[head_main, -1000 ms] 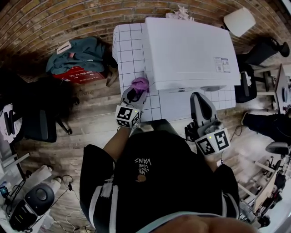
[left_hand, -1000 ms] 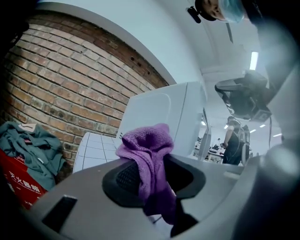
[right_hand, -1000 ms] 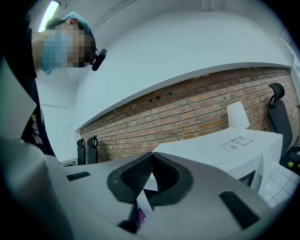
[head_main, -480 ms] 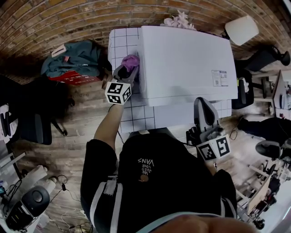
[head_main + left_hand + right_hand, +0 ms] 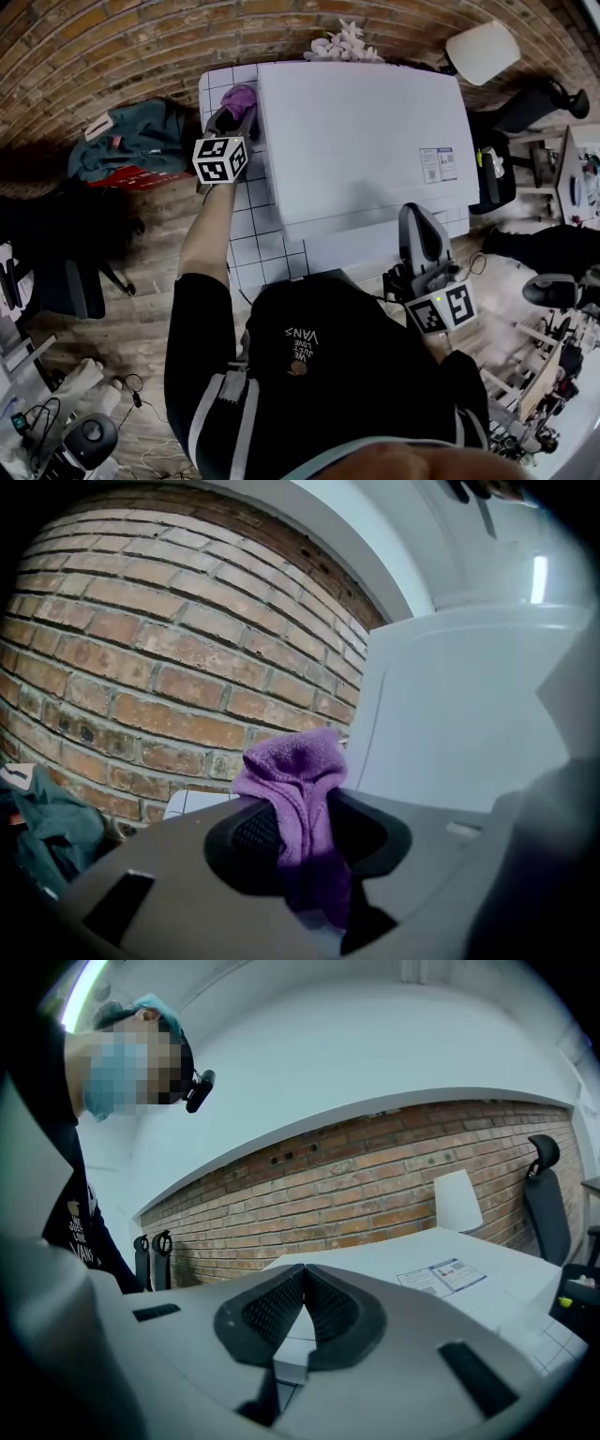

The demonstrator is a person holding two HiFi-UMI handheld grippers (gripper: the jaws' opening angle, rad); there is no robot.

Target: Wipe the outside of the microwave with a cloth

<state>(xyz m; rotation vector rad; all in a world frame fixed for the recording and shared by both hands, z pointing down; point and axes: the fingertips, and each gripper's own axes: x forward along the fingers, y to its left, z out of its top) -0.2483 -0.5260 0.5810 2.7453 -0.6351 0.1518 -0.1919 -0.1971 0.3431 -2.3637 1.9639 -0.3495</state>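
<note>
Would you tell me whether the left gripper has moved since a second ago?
Yes. The left gripper, shut on the purple cloth, has slid along the left side of the microwave from its front corner toward the brick wall.

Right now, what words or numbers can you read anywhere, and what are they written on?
"VANS": upside down in the head view, on the person's black shirt.
Smaller words beside it on the shirt: too small to read.
Sticker on top of the white microwave: it has print, but it is too small and blurred to read.
No other words or numbers can be read.
</note>
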